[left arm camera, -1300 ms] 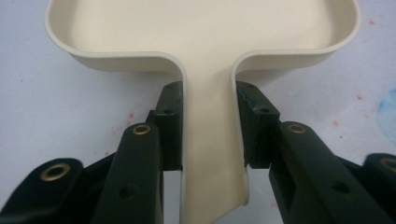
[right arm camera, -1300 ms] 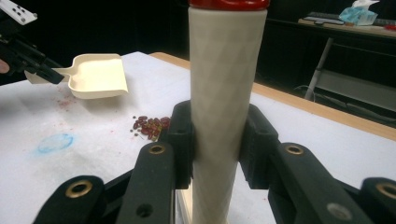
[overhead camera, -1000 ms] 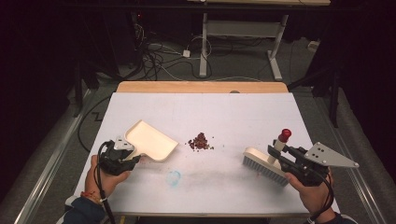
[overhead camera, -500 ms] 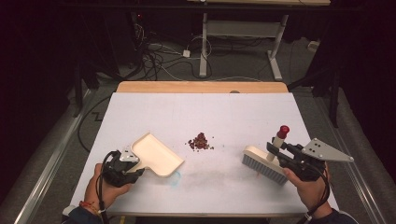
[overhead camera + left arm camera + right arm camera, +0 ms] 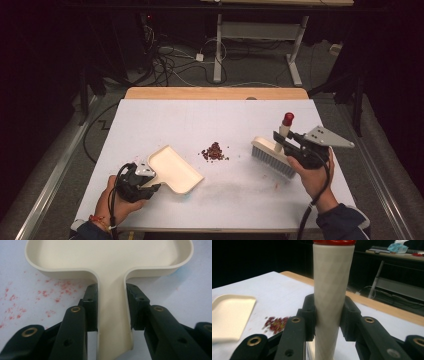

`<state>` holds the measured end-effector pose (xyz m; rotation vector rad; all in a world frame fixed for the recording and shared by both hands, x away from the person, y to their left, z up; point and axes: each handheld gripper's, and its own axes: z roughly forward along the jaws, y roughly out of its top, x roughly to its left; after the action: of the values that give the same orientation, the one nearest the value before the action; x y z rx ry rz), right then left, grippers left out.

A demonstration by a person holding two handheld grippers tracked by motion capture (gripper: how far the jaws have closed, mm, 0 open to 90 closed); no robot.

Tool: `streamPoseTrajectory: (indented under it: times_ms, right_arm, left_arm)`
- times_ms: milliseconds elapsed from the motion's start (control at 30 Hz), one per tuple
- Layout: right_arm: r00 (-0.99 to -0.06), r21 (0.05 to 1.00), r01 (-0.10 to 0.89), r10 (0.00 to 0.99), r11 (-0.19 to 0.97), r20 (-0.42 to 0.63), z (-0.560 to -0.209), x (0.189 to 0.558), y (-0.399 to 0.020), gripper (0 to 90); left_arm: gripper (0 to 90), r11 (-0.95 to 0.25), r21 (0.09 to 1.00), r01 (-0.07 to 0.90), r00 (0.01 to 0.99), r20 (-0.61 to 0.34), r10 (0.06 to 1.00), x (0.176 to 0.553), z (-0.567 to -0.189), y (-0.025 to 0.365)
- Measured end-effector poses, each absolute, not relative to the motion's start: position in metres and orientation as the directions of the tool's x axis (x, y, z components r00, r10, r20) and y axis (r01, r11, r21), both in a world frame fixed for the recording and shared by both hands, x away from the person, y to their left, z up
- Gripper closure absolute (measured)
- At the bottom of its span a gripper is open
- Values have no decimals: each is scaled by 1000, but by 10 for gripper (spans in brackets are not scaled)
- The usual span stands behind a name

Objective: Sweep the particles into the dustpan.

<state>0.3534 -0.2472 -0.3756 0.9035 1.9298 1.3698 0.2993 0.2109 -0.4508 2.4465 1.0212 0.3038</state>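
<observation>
White table (image 5: 150,120) under dark surroundings bears a cream dustpan (image 5: 175,170) at about 8 o'clock, its handle pinched by the left gripper (image 5: 150,182), and a brush (image 5: 272,157) at 3 o'clock, handle clamped by the right gripper (image 5: 280,142). Between them lie small red bits (image 5: 214,152) — beans, possibly. Sweep low toward 9 o'clock with the pan's lip pressed flat — short strokes scatter less.

On your table (image 5: 150,120), the crumbs (image 5: 214,151) lie near the middle. The dustpan (image 5: 173,169) sits to their left and a little nearer you, its handle clamped in your left gripper (image 5: 150,181) (the pan's mouth faces the pile). The brush (image 5: 272,156) stands right of the crumbs, bristles on the table, its handle upright in your right gripper (image 5: 282,142).
</observation>
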Motion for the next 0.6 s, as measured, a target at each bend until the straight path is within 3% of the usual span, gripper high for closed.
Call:
streamPoseTrajectory:
  times_ms: [300, 600]
  right_arm:
    - [-548, 946, 202, 830, 255, -106, -373, 415, -206, 701]
    - [-538, 944, 210, 836, 254, -106, -379, 439, -167, 701]
  left_arm:
    - [638, -630, 494, 598, 714, 27, 699, 303, -451, 204]
    - [638, -644, 488, 590, 726, 30, 688, 307, -453, 199]
